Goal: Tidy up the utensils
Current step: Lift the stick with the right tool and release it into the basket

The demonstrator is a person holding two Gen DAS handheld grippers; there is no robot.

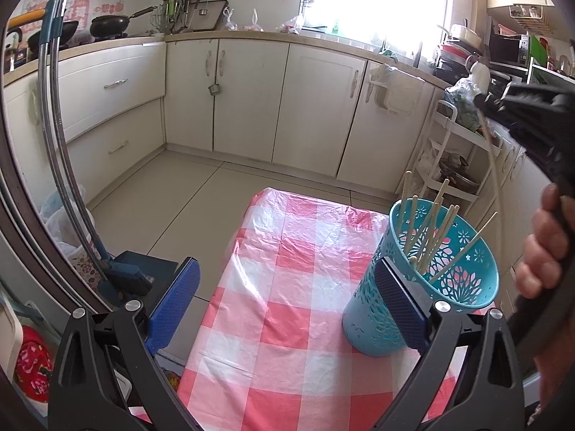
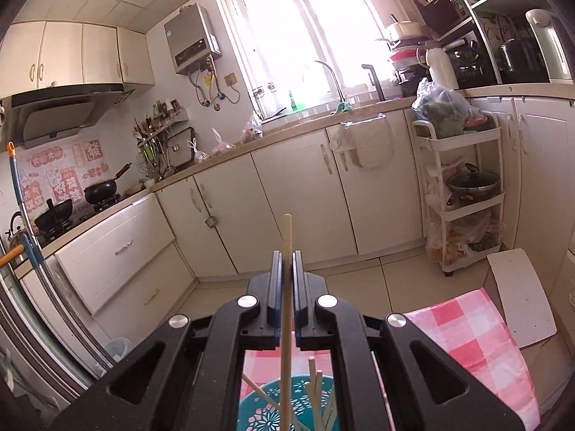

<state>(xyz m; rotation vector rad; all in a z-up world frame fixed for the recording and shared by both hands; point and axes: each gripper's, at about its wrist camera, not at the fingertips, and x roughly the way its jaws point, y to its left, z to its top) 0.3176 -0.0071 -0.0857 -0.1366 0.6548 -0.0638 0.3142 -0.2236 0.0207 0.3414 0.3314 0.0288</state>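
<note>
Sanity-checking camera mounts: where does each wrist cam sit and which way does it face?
Left wrist: on the left gripper, low over the checked tablecloth, facing the cabinets; its open blue fingers show, plus the person's right hand on the right gripper.
Right wrist: on the right gripper, above the teal holder, facing the window; its fingers pinch a chopstick.
Shared: the holder, chopsticks inside, tablecloth, cabinets.
</note>
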